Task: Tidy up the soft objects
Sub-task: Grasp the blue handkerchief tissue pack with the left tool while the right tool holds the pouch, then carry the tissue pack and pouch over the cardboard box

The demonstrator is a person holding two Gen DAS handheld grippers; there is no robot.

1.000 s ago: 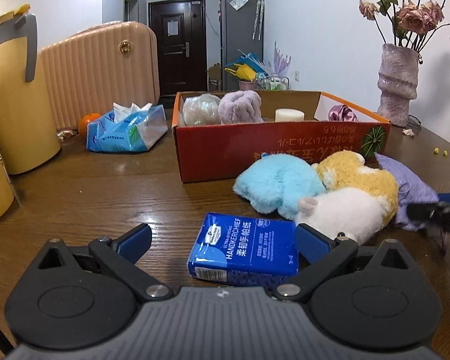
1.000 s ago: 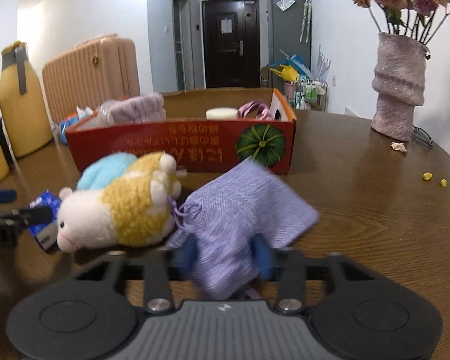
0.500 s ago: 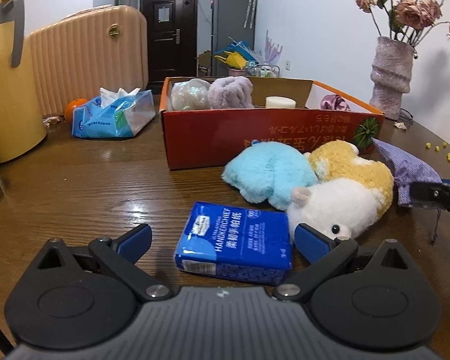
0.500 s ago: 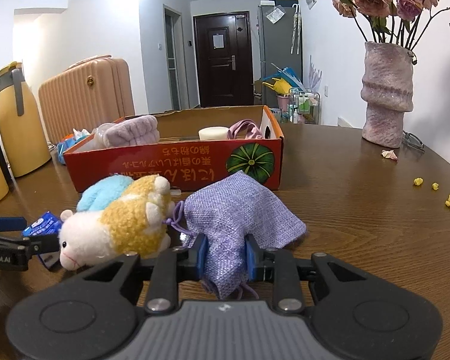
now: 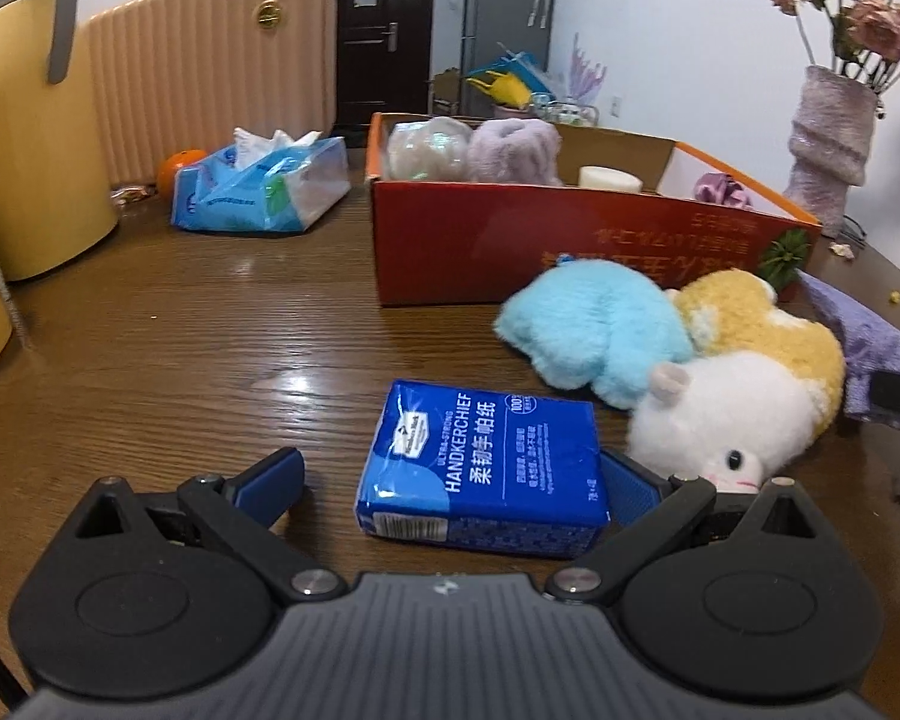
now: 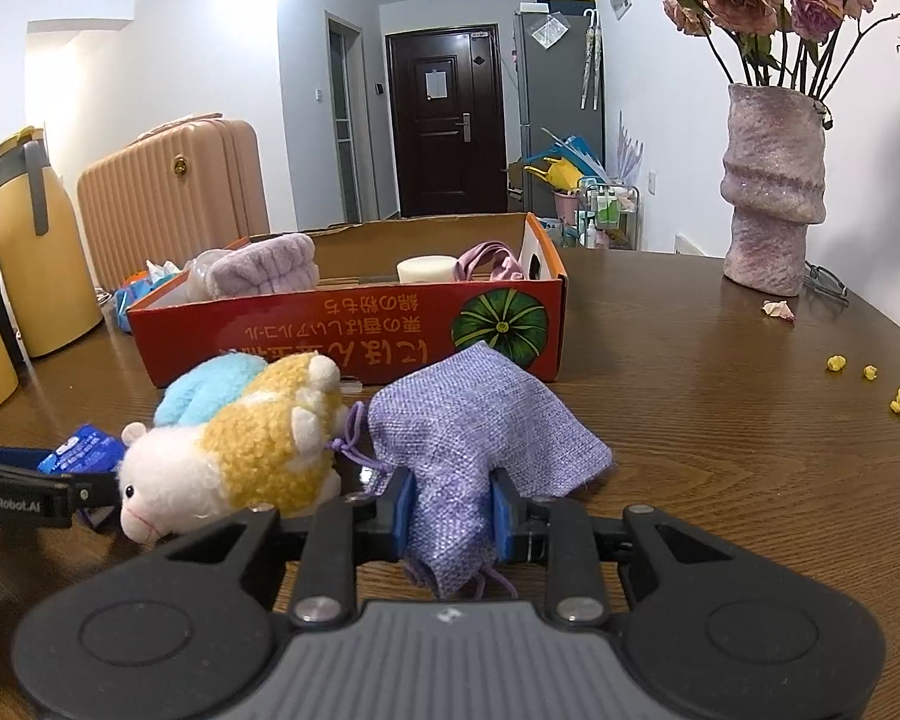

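nearest: right gripper (image 6: pixel 453 513), jaws clamped on purple pouch (image 6: pixel 480 414); left gripper (image 5: pixel 450 480), jaws wide apart around tissue pack (image 5: pixel 486 459) on worktop (image 5: pixel 180 330). beyond: plush toys (image 5: pixel 690 360), then red box (image 5: pixel 570 240).

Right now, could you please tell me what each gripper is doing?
Left gripper: open around the blue handkerchief pack.
Right gripper: shut on the purple pouch.

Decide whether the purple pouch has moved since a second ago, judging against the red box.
Yes. The purple pouch, clamped in the right tongs, has been pulled nearer the camera, away from the red box.
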